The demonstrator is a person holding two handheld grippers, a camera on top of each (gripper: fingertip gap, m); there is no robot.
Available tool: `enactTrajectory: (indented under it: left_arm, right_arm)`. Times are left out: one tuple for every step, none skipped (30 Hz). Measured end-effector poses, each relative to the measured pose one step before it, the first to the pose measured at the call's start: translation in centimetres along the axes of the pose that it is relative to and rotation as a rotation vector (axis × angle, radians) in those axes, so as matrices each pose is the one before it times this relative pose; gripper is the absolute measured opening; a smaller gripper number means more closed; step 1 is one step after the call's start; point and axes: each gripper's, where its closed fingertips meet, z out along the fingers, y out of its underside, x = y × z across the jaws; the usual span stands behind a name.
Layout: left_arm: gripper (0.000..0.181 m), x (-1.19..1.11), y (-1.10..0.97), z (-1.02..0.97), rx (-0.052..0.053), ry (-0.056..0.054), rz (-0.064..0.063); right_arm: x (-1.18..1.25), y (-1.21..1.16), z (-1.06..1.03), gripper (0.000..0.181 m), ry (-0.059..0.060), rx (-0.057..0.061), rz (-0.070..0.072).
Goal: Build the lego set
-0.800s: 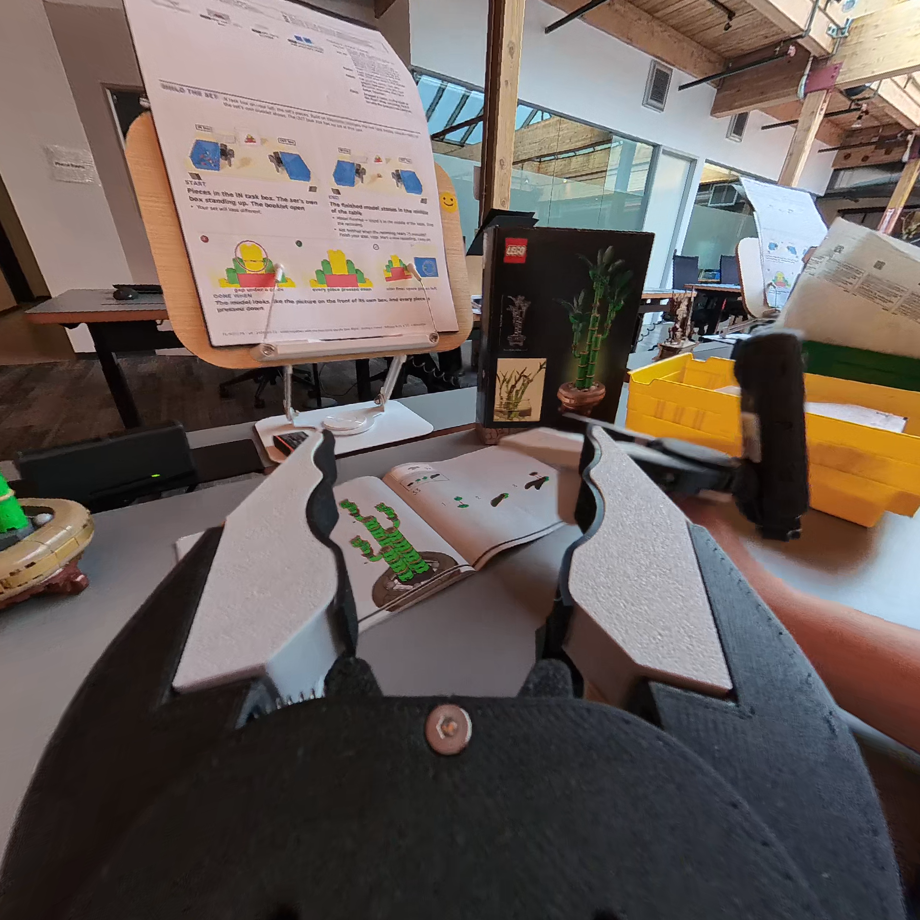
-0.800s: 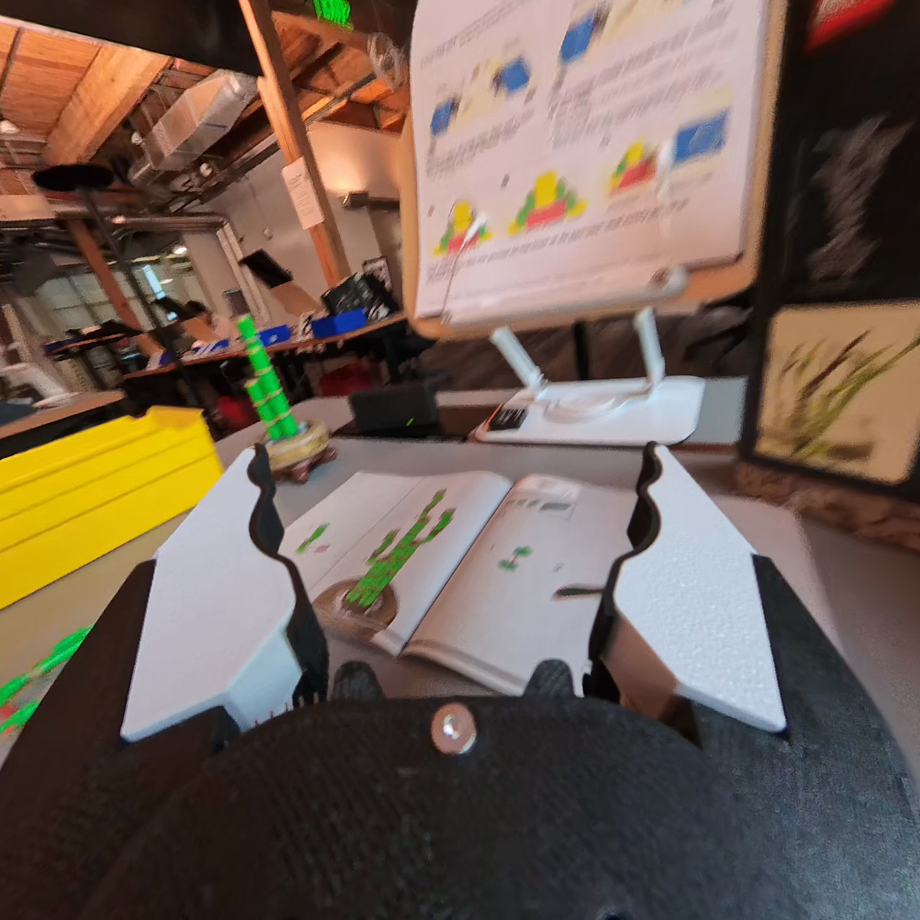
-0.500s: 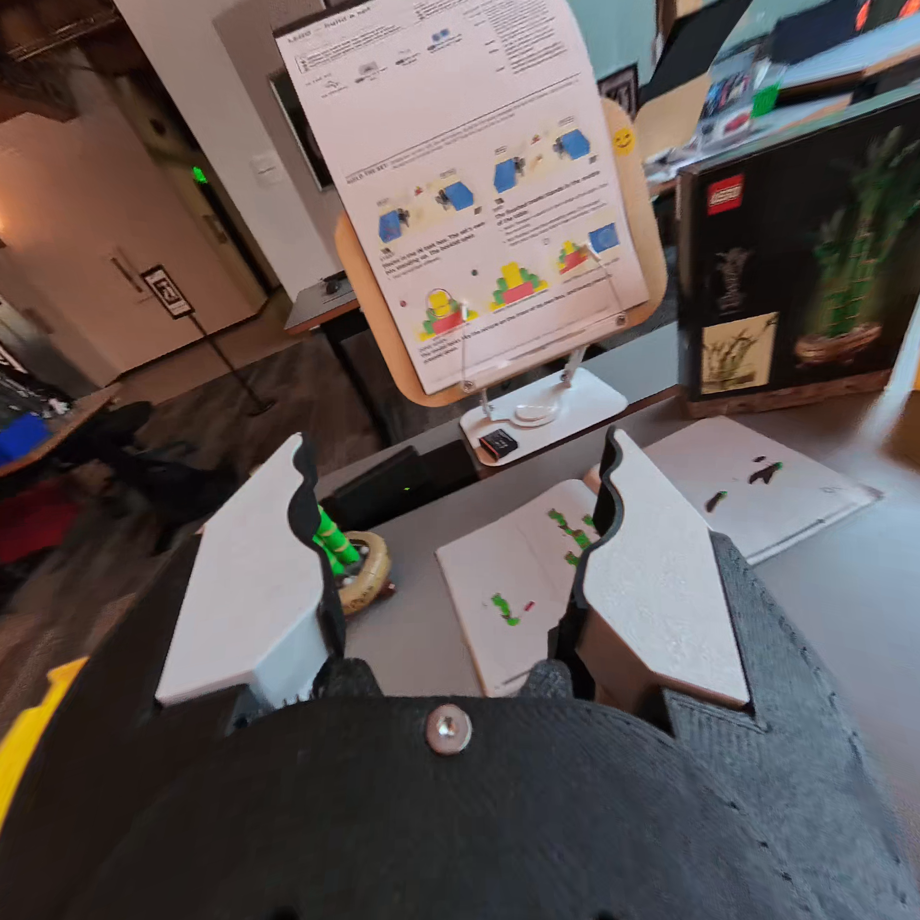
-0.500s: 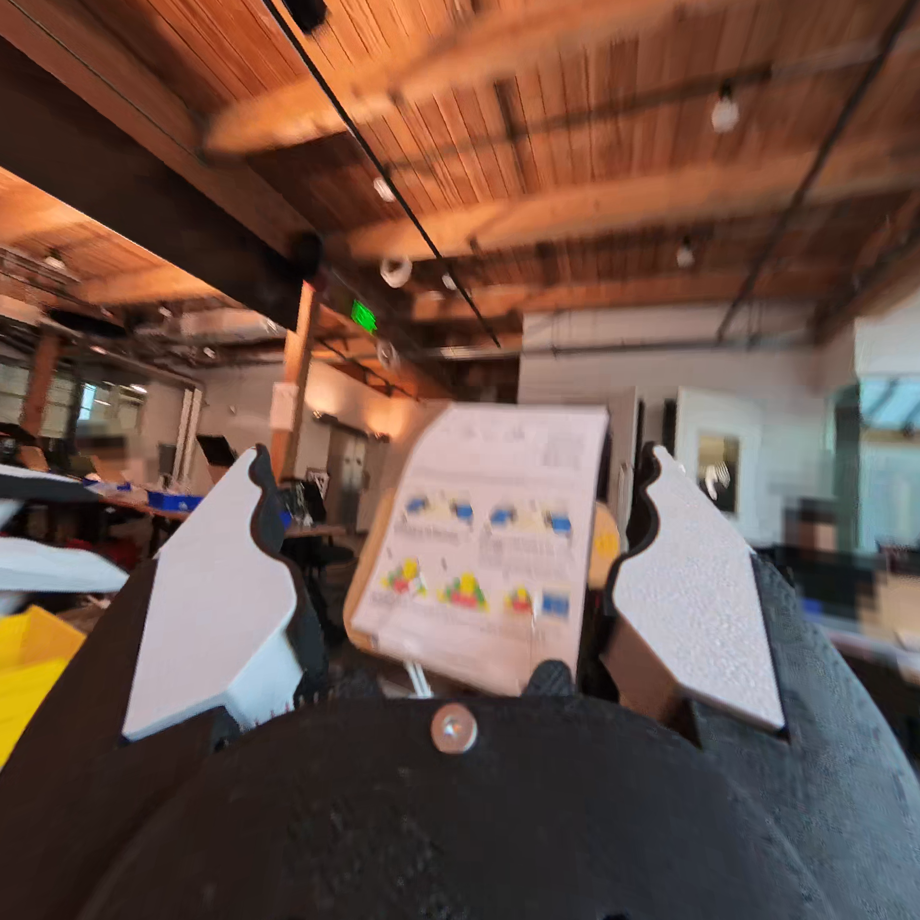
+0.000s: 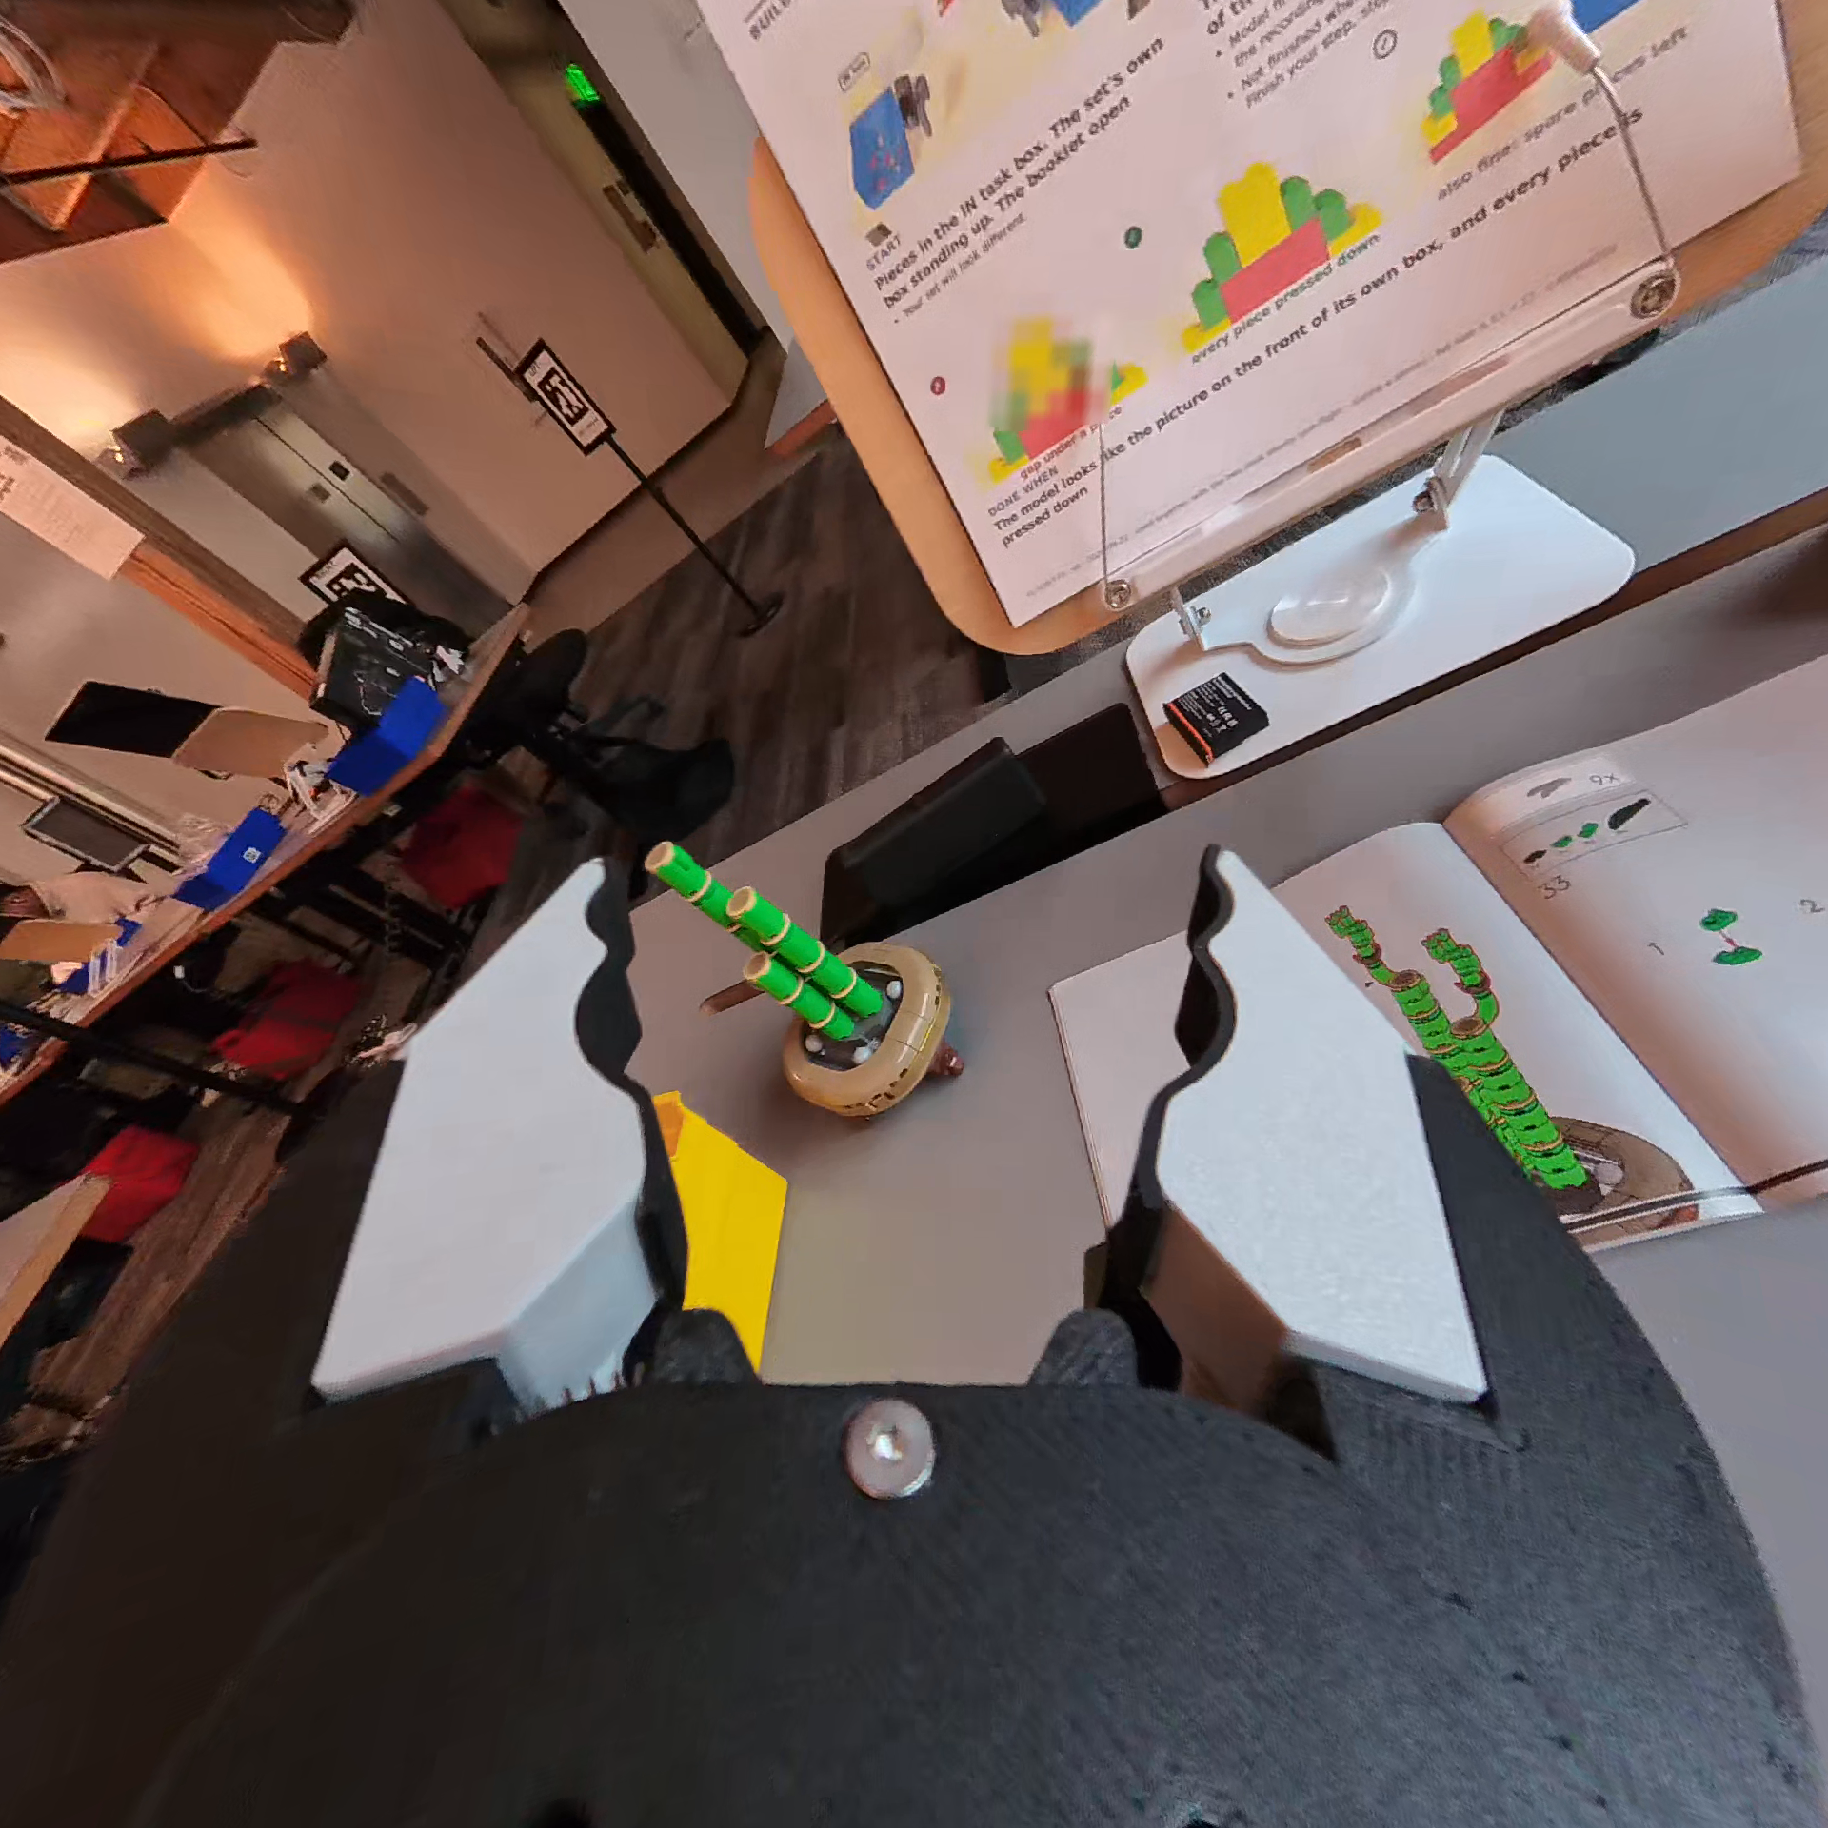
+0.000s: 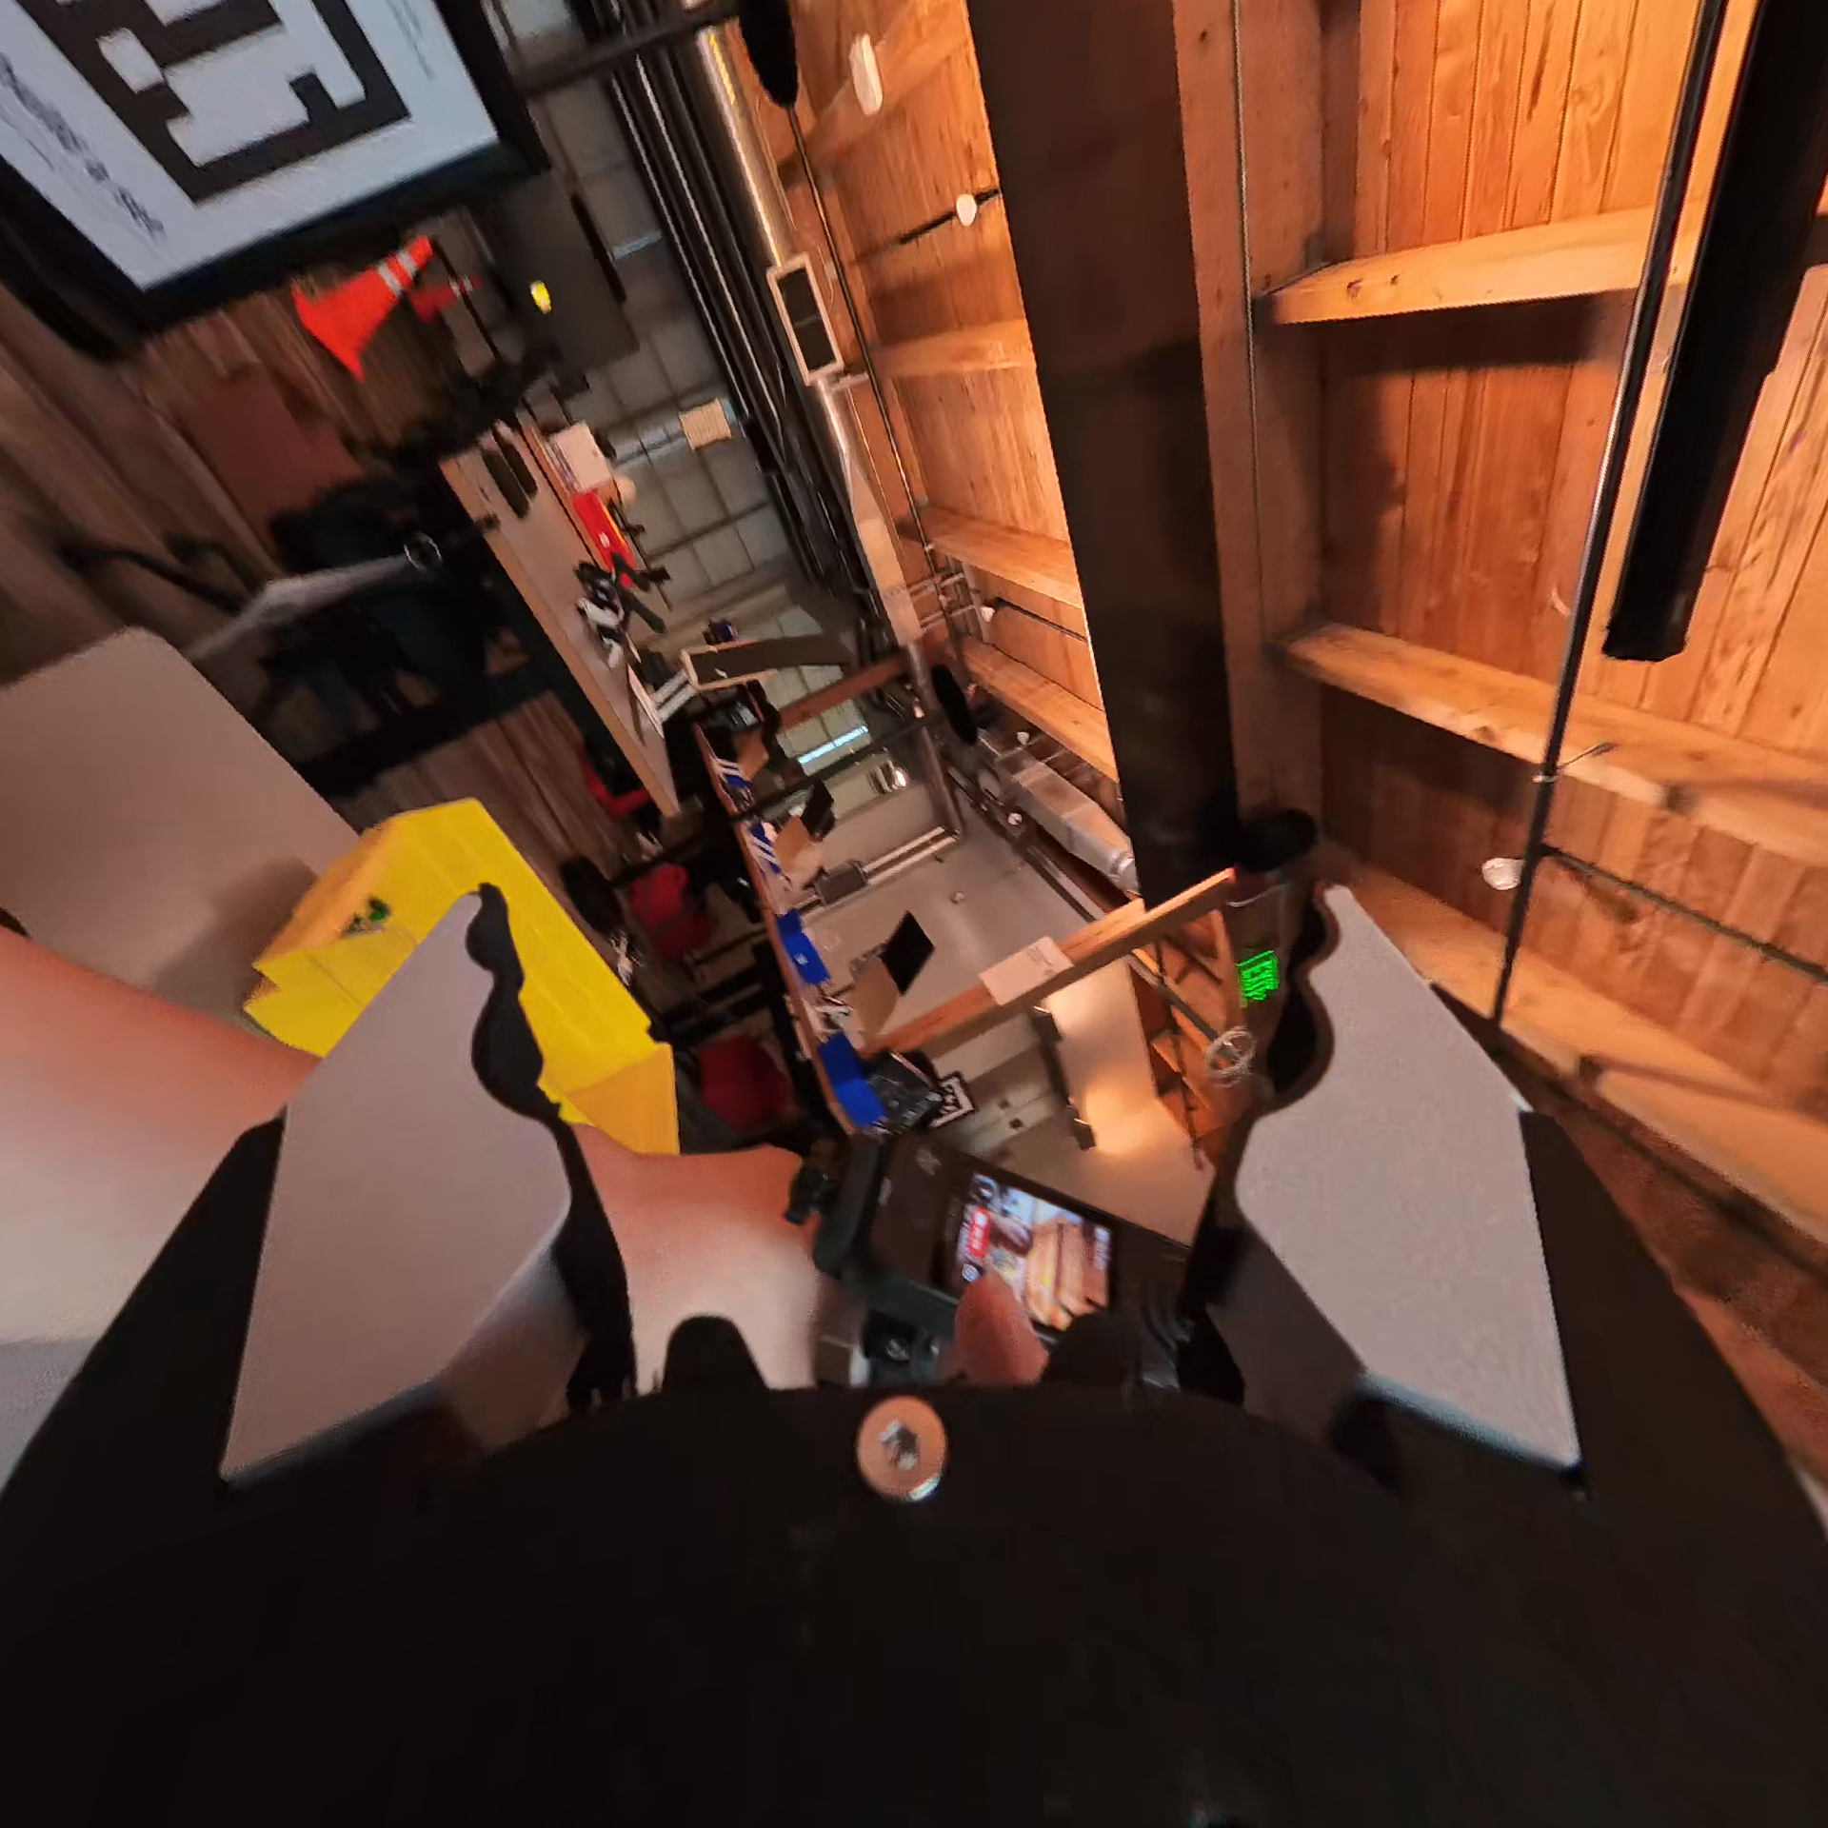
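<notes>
Grey table | bamboo model upright | left tongs spread, empty | right tongs spread, empty

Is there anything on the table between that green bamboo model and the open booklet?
No. In the left wrist view, only bare grey table separates the bamboo model from the open booklet; they stand apart, not touching.
</notes>
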Motion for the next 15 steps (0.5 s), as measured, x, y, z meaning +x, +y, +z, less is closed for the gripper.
enactTrajectory:
  left_arm:
    - [0.112,0.339,-0.065,0.084,0.0019,-0.0061,0.0195]
    - [0.112,0.417,-0.077,0.07,0.0031,-0.0037,0.019]
    - [0.112,0.58,-0.072,0.087,0.0015,0.0047,0.0145]
    - [0.112,0.706,-0.059,0.094,0.0005,0.0114,0.0126]
    - [0.112,0.661,-0.002,0.114,-0.003,0.0098,0.013]
    - [0.113,0.577,0.017,0.125,-0.0033,0.0071,0.0149]
    - [0.113,0.483,0.003,0.119,-0.0022,0.0048,0.0133]
    - [0.113,0.416,0.007,0.109,-0.0024,0.0055,0.0099]
    - [0.113,0.349,0.028,0.097,-0.0031,0.0062,0.0054]
    - [0.113,0.3,0.008,0.087,-0.0025,0.0067,0.0023]
    - [0.113,0.238,0.021,0.051,-0.0013,0.0064,0.0015]
    - [0.113,0.175,0.006,0.041,-0.0008,0.0049,0.0006]
    - [0.113,0.128,0.015,0.023,-0.0006,0.0041,0.0006]
    - [0.113,0.084,0.021,0.011,-0.0009,0.0024,0.0016]
    - [0.113,0.008,0.021,0.003,-0.0015,-0.0012,0.0024]
  right_arm:
    - [-0.181,0.627,0.165,0.15,-0.0021,0.002,0.0328]
    - [-0.097,0.832,0.148,0.149,-0.0033,-0.0164,0.0187]
    - [0.028,0.779,0.097,0.149,0.0022,-0.0194,0.0115]
    - [0.067,0.494,0.044,0.149,0.0022,-0.0096,0.0135]
    - [0.145,0.292,-0.009,0.149,0.0048,-0.0013,0.0201]
    - [0.165,0.195,-0.016,0.149,0.0038,0.0019,0.0243]
    - [0.123,0.164,-0.018,0.149,0.0006,0.0009,0.0249]
    - [0.161,0.204,-0.009,0.15,0.0036,-0.0001,0.0209]
    - [0.093,0.295,0.03,0.15,0.0013,-0.0035,0.0184]
    - [0.021,0.367,0.047,0.15,-0.0034,-0.0066,0.0195]
    - [0.03,0.366,0.044,0.15,-0.0008,-0.0068,0.0134]
    - [0.082,0.294,0.023,0.15,0.0043,-0.004,0.0013]
    - [0.054,0.309,0.029,0.15,0.0026,-0.0083,-0.0024]
    - [-0.011,0.292,0.055,0.15,-0.0016,-0.0099,0.0032]
    - [-0.039,0.256,0.074,0.15,-0.0025,-0.0087,0.0088]
